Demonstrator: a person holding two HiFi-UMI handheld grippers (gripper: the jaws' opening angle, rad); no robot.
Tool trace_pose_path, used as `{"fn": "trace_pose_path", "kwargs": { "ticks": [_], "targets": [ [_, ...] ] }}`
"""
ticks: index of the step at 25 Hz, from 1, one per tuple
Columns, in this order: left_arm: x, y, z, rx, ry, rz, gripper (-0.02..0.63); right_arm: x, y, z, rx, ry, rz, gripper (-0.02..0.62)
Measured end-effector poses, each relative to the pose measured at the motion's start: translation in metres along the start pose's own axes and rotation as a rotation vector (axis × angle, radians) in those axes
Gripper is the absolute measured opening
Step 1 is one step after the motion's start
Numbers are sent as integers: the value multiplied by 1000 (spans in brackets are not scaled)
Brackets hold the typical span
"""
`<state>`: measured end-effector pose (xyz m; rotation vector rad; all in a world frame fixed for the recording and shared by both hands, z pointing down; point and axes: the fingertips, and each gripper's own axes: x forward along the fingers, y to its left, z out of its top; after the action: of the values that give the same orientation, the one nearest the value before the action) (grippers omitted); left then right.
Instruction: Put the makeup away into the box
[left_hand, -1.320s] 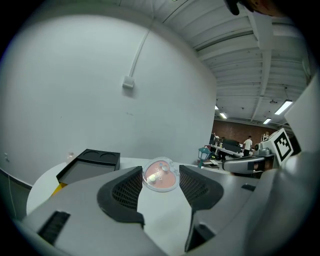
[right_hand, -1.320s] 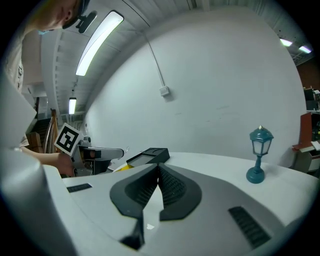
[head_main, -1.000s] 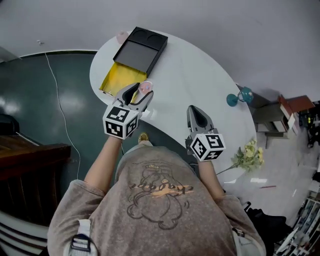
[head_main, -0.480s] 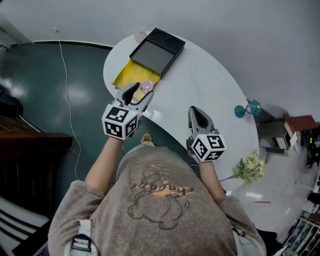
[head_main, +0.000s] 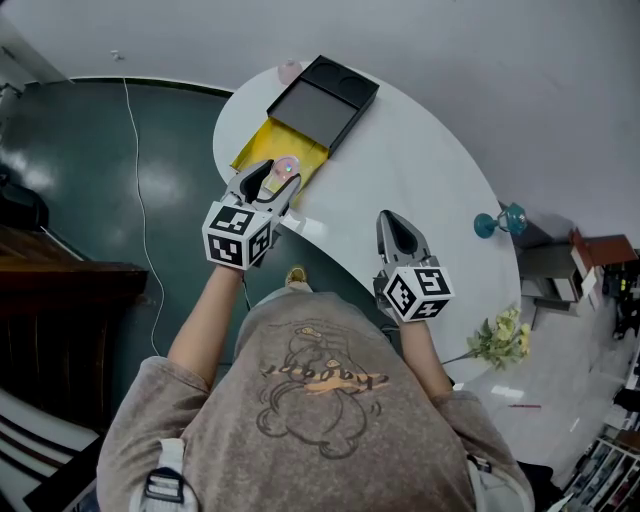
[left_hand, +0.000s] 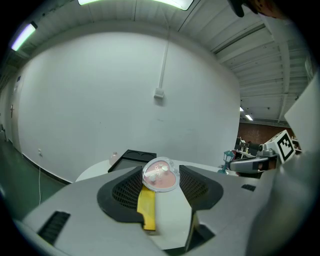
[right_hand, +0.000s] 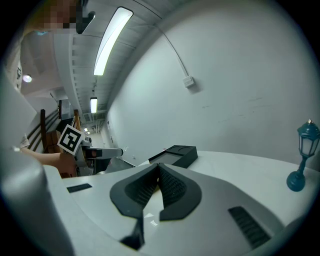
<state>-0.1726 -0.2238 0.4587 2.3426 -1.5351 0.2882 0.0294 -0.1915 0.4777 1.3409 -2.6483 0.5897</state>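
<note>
Now, L gripper (head_main: 275, 175) clamped on pink compact (left_hand: 160, 175) by yellow box (head_main: 258, 158), R gripper (head_main: 390, 220) jaws together, empty

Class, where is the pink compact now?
Head view, left side: the pink compact clamped in the left tongs, above the yellow tray of the black box.
</note>
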Motion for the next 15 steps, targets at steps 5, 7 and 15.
{"fn": "trace_pose_path", "kwargs": {
  "ticks": [5,7,15],
  "targets": [
    [18,18,-11,7,42,6,250,-1,-5,1,9,1,-31,4],
    [27,27,-17,15,67,18,250,-2,-8,1,13,0,-48,4],
    [73,53,-52,72,212,-2,250,0,-21,4,31,-4,-118,5]
  ]
}}
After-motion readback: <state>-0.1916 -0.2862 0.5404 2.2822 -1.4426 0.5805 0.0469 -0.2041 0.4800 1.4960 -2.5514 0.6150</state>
